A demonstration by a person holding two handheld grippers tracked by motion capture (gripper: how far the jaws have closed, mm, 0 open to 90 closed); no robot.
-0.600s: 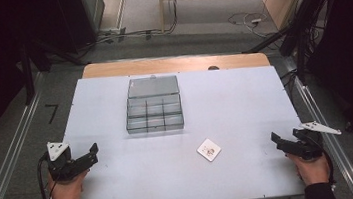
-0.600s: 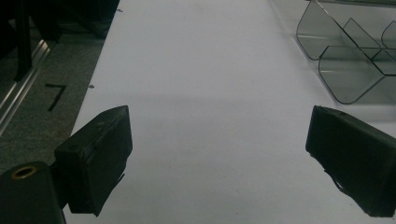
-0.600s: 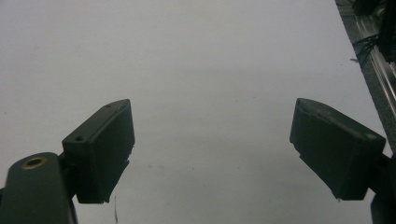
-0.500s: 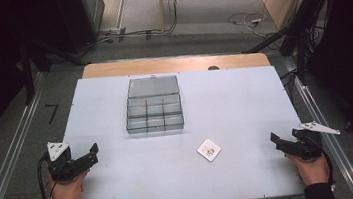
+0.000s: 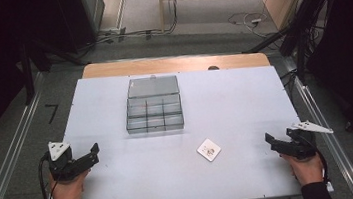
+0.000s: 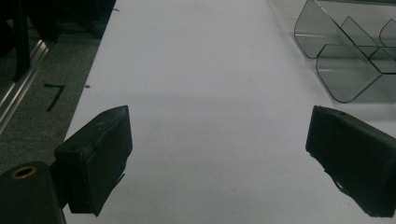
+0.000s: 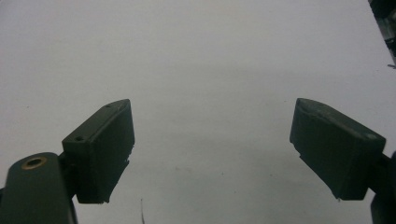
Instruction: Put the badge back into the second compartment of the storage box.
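High view: packet (image 5: pixel 209 149) lies between grippers — nearer right gripper (image 5: pixel 271 139).

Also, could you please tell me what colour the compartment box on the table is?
The compartment box is clear smoky grey, seen best in the high view.

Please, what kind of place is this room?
Probably a lab or recording workspace, not a home: a bare white table on a metal rail frame, loose cables on the floor, and a hand-held gripper at each side.
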